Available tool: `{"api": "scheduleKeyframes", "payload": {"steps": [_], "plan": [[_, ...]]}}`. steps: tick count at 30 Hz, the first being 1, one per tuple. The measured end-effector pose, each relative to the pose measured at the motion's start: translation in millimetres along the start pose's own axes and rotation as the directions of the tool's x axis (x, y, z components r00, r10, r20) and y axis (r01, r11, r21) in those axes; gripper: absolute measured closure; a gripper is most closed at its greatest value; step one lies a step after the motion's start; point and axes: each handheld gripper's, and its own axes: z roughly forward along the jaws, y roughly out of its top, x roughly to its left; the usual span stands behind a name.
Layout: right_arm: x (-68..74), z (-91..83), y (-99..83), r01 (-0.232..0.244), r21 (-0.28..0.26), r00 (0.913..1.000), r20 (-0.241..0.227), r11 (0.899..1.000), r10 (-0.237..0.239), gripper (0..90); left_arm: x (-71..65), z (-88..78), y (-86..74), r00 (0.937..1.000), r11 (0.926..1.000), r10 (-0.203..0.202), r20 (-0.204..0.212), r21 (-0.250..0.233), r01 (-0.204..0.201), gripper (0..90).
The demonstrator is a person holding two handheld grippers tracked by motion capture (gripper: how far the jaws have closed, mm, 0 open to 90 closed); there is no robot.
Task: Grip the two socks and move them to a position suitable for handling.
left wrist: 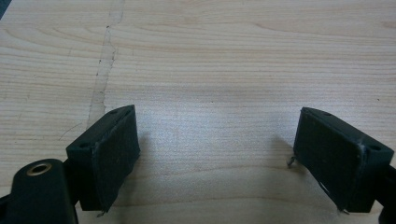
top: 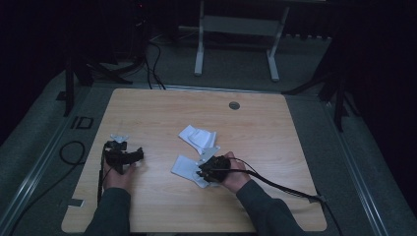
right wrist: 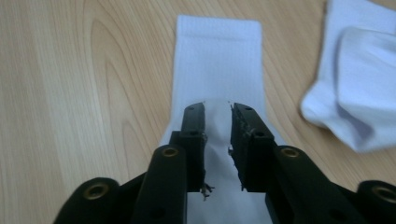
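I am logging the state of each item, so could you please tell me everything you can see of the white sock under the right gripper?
The white sock is a ribbed knit that lies flat on the wooden table, its straight cuff edge pointing away from the right gripper. The jaws stand nearly closed on a raised pinch of its fabric around the middle. A second white sock lies close beside it, crumpled; in the right gripper view there is bare wood between the two. In the high view, the person's right hand covers its near end.

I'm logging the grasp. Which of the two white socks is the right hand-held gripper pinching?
The near sock, lying flat and straight under the right hand-held gripper, its fabric bunched between the jaws. The far sock lies crumpled and untouched.
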Motion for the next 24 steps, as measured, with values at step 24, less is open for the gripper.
{"api": "scheduleKeyframes", "payload": {"steps": [24], "plan": [[-11.3,-0.3,5.4,-0.032,0.018,0.9991,-0.027,0.999,0.032,88.2,0.0,0.0,0.0,1.0,1.0,0.0,0.0,0.0,0.0,14.2]]}}
